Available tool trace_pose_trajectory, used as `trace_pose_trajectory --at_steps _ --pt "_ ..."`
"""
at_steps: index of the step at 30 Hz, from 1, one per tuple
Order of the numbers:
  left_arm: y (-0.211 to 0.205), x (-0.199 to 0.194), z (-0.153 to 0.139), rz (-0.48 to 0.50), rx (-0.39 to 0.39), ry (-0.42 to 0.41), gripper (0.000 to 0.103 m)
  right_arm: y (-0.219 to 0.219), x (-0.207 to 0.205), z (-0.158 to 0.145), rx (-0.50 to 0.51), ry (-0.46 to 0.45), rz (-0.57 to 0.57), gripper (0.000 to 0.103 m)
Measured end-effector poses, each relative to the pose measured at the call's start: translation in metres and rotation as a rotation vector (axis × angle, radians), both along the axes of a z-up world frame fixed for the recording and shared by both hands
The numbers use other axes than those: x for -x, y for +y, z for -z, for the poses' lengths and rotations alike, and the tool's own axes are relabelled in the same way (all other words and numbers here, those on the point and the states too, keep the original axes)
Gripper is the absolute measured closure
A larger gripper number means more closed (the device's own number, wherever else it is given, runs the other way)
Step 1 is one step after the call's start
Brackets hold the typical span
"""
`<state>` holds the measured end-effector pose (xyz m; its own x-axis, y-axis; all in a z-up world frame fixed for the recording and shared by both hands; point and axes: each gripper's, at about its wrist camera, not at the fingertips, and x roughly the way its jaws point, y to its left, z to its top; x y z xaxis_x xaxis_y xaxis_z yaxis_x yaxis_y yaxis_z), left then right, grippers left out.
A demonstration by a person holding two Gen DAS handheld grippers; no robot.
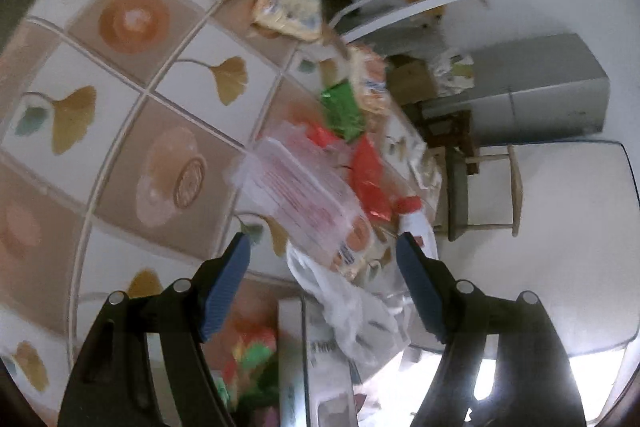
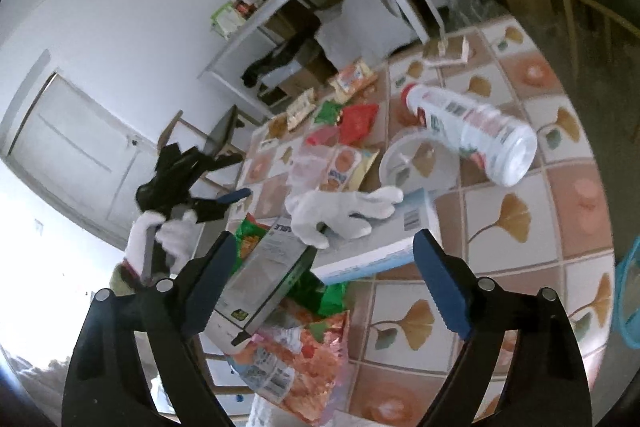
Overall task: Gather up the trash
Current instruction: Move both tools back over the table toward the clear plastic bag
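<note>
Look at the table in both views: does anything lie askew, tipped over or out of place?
Yes. A plastic bottle with a red cap lies on its side on the tiled table. A white glove is draped over a flat box. Crumpled wrappers, red and green, are scattered around.

The left hand-held gripper (image 1: 324, 247) has two glossy black plastic arms that widen toward the camera, each carrying a round silver pivot screw at two joints. Its fingers (image 1: 226, 283) end in flat blue pads with a fine ribbed texture. The right hand-held gripper (image 2: 322, 251) is built alike: black arms, silver screws, ribbed blue pads. Beyond its left finger, a hand (image 2: 160, 239) wears a white knitted glove around a black handle.
</note>
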<state>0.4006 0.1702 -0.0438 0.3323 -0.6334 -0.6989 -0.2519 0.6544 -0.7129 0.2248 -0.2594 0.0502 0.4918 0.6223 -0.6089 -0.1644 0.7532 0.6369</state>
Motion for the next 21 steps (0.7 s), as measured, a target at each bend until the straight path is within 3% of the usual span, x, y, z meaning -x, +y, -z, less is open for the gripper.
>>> trace_pose_trajectory --at_steps 5,9,11,16,21 --pt "0.000 -0.032 0.040 0.002 0.024 0.157 0.031 0.008 -0.010 0.007 0.007 0.033 0.023 0.019" --pt "0.000 -0.045 0.064 -0.019 0.054 0.221 0.032 0.012 -0.018 0.008 0.003 0.039 0.036 0.019" --pt "-0.001 -0.049 0.068 -0.031 0.078 0.215 0.033 0.012 -0.023 0.007 -0.004 0.037 0.041 0.019" --pt "-0.005 -0.053 0.073 -0.036 0.081 0.217 0.052 0.010 -0.031 0.007 -0.013 0.046 0.056 0.019" --pt "-0.004 -0.050 0.078 -0.045 0.047 0.216 0.084 0.006 -0.035 0.015 -0.017 0.067 0.073 0.019"
